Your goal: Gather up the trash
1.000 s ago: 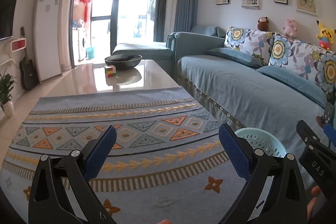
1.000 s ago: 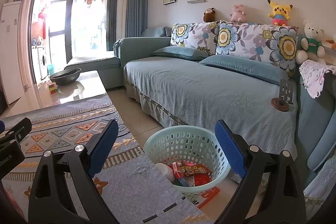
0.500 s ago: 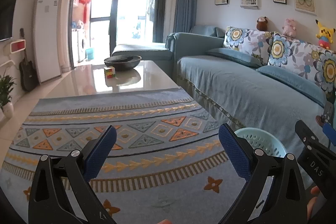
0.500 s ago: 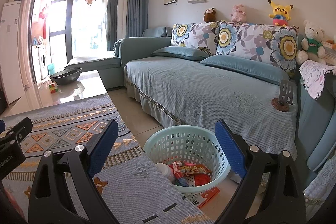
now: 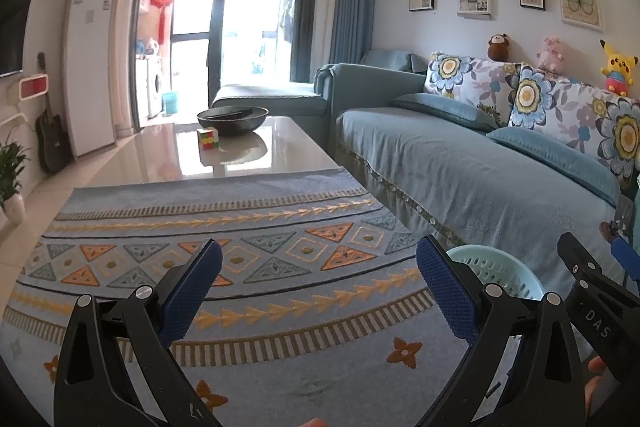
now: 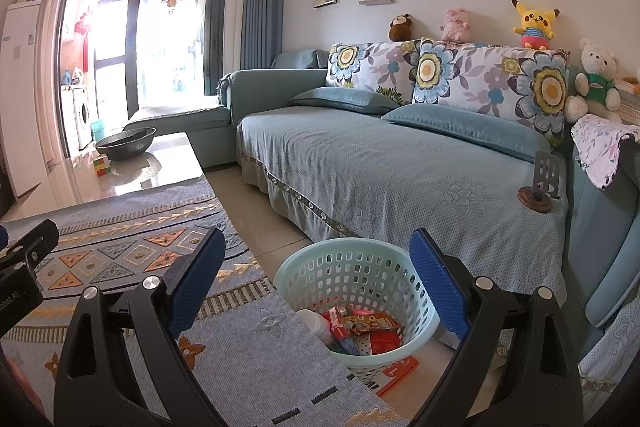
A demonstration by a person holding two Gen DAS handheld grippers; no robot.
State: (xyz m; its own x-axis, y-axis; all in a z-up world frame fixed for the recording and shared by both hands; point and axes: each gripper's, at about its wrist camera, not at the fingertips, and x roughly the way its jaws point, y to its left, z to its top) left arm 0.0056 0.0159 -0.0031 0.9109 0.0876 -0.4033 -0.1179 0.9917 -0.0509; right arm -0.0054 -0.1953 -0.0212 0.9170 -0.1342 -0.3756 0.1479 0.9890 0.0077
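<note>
Floor basket (image 6: 352,279), contents perhaps wrappers

My blue pads (image 6: 436,291) look rough-textured; the basket (image 6: 352,275) seems perforated plastic, the runner (image 5: 248,239) woven cloth, the tabletop (image 5: 248,151) glossy.

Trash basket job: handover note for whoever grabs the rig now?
Left gripper: open, nothing held, over the patterned cloth.
Right gripper: open, nothing held, above the mint basket.
Basket sits on the floor between table and sofa; wrappers already inside.
Left: no loose trash visible on the cloth. A red-and-white flat item lies partly under the basket; check it.
</note>
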